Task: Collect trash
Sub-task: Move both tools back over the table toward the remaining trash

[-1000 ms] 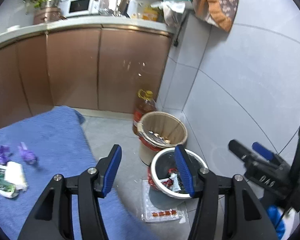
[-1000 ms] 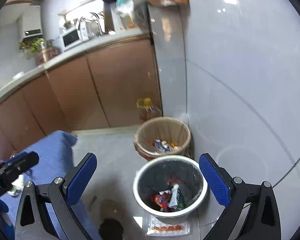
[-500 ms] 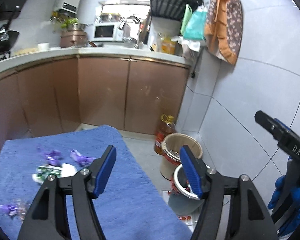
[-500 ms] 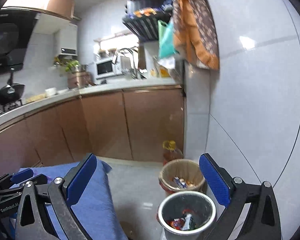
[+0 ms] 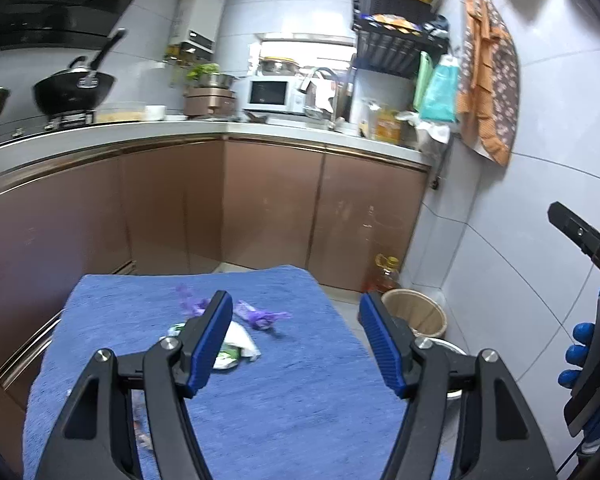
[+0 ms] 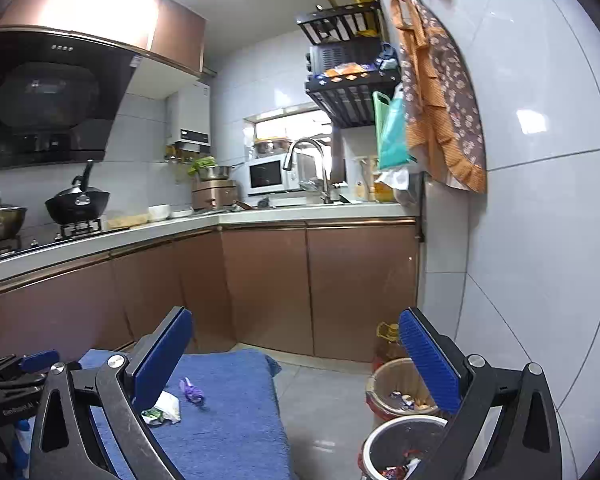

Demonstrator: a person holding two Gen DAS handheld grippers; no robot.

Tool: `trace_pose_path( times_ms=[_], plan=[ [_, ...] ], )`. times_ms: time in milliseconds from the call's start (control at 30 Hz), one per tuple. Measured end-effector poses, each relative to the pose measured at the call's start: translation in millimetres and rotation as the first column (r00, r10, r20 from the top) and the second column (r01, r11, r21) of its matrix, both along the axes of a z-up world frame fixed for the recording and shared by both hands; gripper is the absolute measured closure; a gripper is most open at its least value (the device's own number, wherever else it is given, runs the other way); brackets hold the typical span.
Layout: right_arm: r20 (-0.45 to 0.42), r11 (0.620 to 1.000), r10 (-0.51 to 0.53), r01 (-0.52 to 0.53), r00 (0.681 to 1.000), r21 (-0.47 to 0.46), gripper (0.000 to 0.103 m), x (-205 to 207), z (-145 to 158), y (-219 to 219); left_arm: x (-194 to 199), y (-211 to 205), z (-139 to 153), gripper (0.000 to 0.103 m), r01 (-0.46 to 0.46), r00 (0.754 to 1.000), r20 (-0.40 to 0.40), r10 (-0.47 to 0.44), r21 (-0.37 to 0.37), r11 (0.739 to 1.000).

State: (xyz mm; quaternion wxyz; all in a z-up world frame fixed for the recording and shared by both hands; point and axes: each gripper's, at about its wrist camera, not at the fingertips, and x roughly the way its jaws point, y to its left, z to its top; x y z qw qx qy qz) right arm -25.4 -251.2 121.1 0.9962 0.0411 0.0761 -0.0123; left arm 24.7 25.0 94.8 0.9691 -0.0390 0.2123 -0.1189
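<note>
Trash lies on a blue cloth-covered table [image 5: 300, 384]: a purple wrapper [image 5: 260, 316], another purple scrap [image 5: 192, 304] and a white and green crumpled packet [image 5: 236, 344]. The purple wrapper [image 6: 192, 391] and the packet [image 6: 164, 408] also show in the right wrist view. My left gripper [image 5: 296, 340] is open and empty above the table. My right gripper [image 6: 296, 360] is open and empty, raised over the floor beside the table. A grey-rimmed bin [image 6: 400, 428] with wrappers inside and a tan basket bin [image 6: 384, 376] stand on the floor at the right.
Brown cabinets [image 5: 268, 208] and a countertop with a microwave [image 5: 272, 96] run behind the table. An oil bottle [image 5: 386, 268] stands in the corner by the tiled wall [image 5: 540, 200]. The right gripper's body [image 5: 592, 320] shows at the left view's right edge.
Both grippers have risen and tilted up from over the bins. The left one has swung left over the table. Both stay open and empty.
</note>
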Motion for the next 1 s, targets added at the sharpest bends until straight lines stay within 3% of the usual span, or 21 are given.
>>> trace_pose_path(
  times_ms=[133,367,633,867,1000],
  plan=[
    [0.002,0.999,0.04,-0.04,0.999,-0.008,0.0,4,-2,13,-5,28,-1,0.039,-0.053,0.999,-0.007,0.053,0.0,0.999],
    [-0.097,0.99,0.135,-0.137,0.986,-0.015,0.0,30,-23,34,-9,87,-8,0.039,-0.156,0.987,-0.024,0.156,-0.007,0.988],
    [-0.198,0.945,0.324,-0.325,0.925,0.031,0.0,72,-60,67,7,142,-37,0.039,-0.264,0.959,-0.106,0.262,-0.001,0.965],
    [-0.296,0.911,0.408,-0.406,0.864,0.071,0.0,117,-94,90,37,148,-70,0.039,-0.25,0.947,-0.211,0.241,-0.015,0.968],
    [-0.344,0.899,0.432,-0.428,0.834,0.094,0.0,139,-115,96,60,136,-98,0.039,-0.208,0.934,-0.311,0.174,-0.079,0.975]
  ],
)
